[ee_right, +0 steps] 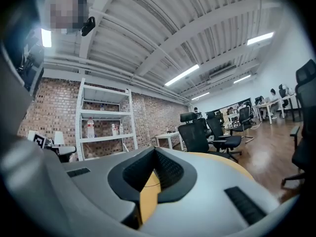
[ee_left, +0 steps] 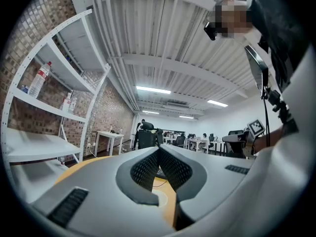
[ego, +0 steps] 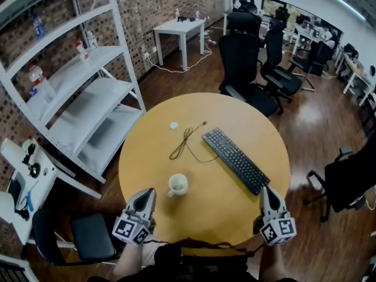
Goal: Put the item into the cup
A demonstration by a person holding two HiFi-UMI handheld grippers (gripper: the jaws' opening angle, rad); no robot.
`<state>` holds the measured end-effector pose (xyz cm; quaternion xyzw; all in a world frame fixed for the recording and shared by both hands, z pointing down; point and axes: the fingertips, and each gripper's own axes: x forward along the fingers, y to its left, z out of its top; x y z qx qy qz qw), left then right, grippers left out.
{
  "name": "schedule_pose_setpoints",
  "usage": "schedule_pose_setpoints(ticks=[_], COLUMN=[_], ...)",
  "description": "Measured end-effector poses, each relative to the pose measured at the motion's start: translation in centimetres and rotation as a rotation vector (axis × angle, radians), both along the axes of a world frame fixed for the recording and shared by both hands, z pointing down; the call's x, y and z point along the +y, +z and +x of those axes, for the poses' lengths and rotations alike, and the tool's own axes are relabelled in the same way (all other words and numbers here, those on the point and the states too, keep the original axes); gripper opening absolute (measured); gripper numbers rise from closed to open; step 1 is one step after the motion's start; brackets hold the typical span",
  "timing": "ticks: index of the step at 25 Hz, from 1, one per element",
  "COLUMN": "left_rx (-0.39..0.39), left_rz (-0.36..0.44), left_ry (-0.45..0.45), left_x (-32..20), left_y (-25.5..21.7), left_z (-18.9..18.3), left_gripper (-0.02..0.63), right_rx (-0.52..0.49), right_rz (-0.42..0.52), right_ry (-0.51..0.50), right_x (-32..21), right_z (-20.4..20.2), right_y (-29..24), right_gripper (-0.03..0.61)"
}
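Note:
A white cup (ego: pixel 177 184) with a handle stands upright on the round wooden table (ego: pixel 153 151), near its front left. A small white item (ego: pixel 174 125) lies farther back on the table, beside a thin dark cable (ego: pixel 185 143). My left gripper (ego: pixel 147 193) hovers at the table's front-left edge, just left of the cup, pointing forward. Its jaws meet at the tips (ee_left: pixel 158 150) with nothing between them. My right gripper (ego: pixel 265 190) is at the front-right edge, its jaws (ee_right: pixel 154 151) also closed and empty.
A black keyboard (ego: pixel 236 160) lies diagonally on the right half of the table. White metal shelves (ego: pixel 88 98) with bottles stand to the left. Black office chairs (ego: pixel 244 63) are behind the table, and another chair (ego: pixel 94 237) sits at the front left.

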<state>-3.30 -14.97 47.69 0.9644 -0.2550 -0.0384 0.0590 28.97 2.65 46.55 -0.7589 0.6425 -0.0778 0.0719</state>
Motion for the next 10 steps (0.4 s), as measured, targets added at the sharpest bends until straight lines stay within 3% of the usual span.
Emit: schedule_pose_setpoints(ticks=[10], left_rx=[0.01], left_rz=[0.004], left_ry=[-0.051], left_x=[-0.68], left_y=[-0.02], left_z=[-0.86], left_gripper=[-0.005], right_rx=[0.008], right_rz=[0.001], right_ry=[-0.022], right_x=[-1.1], right_z=[0.41], right_y=[-0.06], right_gripper=[0.008])
